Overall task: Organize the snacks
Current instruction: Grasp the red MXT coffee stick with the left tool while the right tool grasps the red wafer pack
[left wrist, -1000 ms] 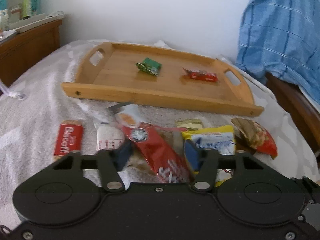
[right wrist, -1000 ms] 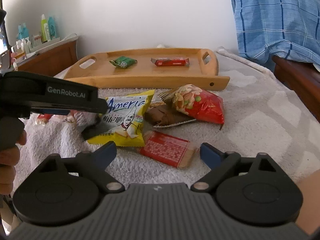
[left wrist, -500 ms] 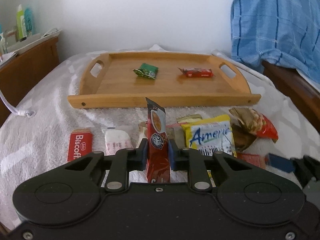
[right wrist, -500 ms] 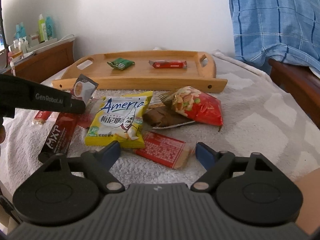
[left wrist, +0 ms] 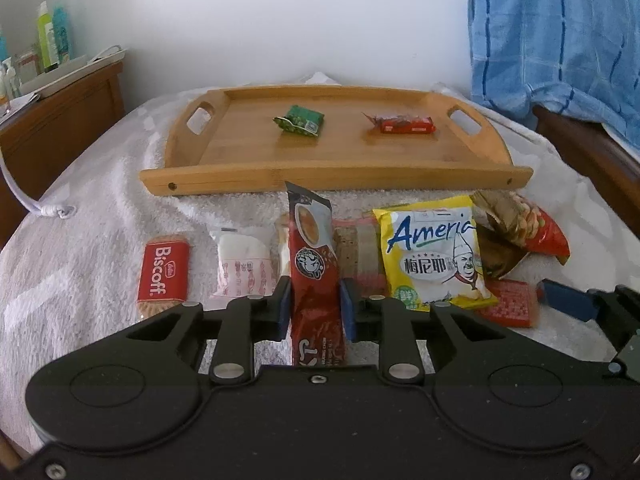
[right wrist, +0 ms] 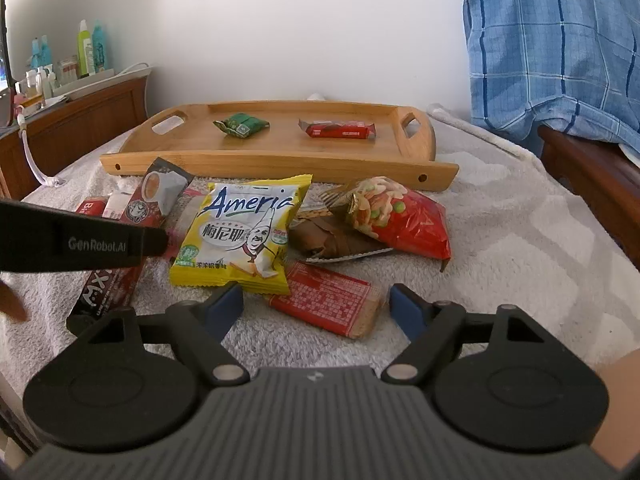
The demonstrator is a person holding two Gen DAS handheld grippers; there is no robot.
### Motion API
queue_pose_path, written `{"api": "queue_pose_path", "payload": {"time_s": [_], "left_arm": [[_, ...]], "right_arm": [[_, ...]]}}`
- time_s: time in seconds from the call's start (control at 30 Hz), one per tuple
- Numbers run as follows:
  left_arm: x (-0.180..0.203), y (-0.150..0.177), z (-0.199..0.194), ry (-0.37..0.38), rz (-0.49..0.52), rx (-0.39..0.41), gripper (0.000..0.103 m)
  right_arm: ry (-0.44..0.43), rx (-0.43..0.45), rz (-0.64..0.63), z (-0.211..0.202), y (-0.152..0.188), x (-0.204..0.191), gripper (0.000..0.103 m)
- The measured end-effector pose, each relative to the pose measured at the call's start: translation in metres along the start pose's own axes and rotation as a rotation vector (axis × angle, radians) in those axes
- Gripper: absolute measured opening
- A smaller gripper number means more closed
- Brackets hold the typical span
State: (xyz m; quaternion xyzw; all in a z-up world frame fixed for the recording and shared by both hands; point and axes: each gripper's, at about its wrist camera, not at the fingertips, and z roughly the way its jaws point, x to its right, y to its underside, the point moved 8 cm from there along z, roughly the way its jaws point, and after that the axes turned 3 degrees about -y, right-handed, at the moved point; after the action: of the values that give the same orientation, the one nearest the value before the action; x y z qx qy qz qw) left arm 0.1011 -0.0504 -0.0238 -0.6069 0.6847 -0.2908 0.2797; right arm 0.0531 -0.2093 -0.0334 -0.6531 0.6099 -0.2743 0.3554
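Observation:
My left gripper (left wrist: 314, 304) is shut on a long red coffee sachet (left wrist: 312, 240), held upright above the snack pile; the right wrist view shows the sachet (right wrist: 156, 196) slanting up from that gripper's black body. My right gripper (right wrist: 316, 308) hovers low over a flat red cracker packet (right wrist: 328, 298). Its jaws are closing, the packet lies between them, and the pads do not touch it. A wooden tray (left wrist: 340, 180) behind the pile holds a green packet (left wrist: 300, 120) and a red bar (left wrist: 406, 125).
On the white towel lie a yellow packet (right wrist: 244, 232), a red pea-snack bag (right wrist: 400, 216), a brown wrapper (right wrist: 332, 236), a Biscoff biscuit (left wrist: 164, 272) and a white packet (left wrist: 244, 264). A wooden nightstand (left wrist: 60, 120) stands left; a blue checked cloth (left wrist: 560, 40) hangs right.
My left gripper closed on the red sachet and raised it upright off the pile. The right gripper's jaws narrowed around the red cracker packet without shifting place.

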Motion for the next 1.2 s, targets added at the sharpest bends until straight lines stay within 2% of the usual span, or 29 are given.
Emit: {"api": "queue_pose_path", "payload": {"time_s": [0.2, 0.23, 0.3, 0.37, 0.47, 0.57, 0.77, 0.87, 0.93, 0.97, 1.03, 1.1, 1.2], "left_arm": [[-0.004, -0.005, -0.009, 0.012, -0.016, 0.013, 0.014], [-0.004, -0.006, -0.010, 0.010, -0.017, 0.016, 0.014], [-0.006, -0.008, -0.014, 0.007, -0.021, 0.023, 0.012], [-0.006, -0.009, -0.015, 0.004, -0.020, 0.021, 0.012], [-0.006, -0.009, -0.016, 0.008, -0.019, 0.021, 0.011], [-0.006, -0.009, -0.018, 0.013, -0.017, 0.020, 0.012], [-0.005, -0.009, -0.020, 0.013, -0.013, 0.026, 0.012], [-0.005, -0.009, -0.019, 0.003, -0.016, 0.029, 0.012], [-0.005, -0.009, -0.019, 0.006, -0.021, 0.026, 0.012], [-0.005, -0.010, -0.020, 0.006, -0.022, 0.025, 0.012], [-0.006, -0.010, -0.020, 0.003, -0.022, 0.025, 0.012], [-0.007, -0.011, -0.021, 0.003, -0.024, 0.027, 0.012], [-0.008, -0.011, -0.023, 0.000, -0.024, 0.031, 0.012]], "right_arm": [[-0.007, 0.019, 0.018, -0.004, -0.002, 0.002, 0.066], [-0.006, 0.026, 0.024, -0.005, -0.003, 0.003, 0.063], [0.006, 0.039, 0.032, -0.009, -0.004, 0.006, 0.050], [0.007, 0.043, 0.052, -0.011, -0.004, 0.009, 0.048], [0.004, 0.034, 0.065, -0.010, -0.002, 0.011, 0.051], [0.010, 0.032, 0.014, -0.007, -0.003, 0.006, 0.071], [0.028, 0.038, -0.125, 0.002, -0.003, -0.015, 0.085], [0.096, 0.054, -0.150, 0.011, -0.008, -0.013, 0.103], [0.084, 0.047, -0.132, 0.016, -0.010, -0.011, 0.103], [0.067, 0.040, -0.104, 0.017, -0.010, -0.010, 0.102], [0.003, 0.016, -0.048, 0.017, -0.009, -0.009, 0.091], [-0.018, 0.019, -0.044, 0.010, -0.008, -0.011, 0.072], [-0.025, 0.017, -0.063, -0.002, -0.001, -0.015, 0.056]]}}
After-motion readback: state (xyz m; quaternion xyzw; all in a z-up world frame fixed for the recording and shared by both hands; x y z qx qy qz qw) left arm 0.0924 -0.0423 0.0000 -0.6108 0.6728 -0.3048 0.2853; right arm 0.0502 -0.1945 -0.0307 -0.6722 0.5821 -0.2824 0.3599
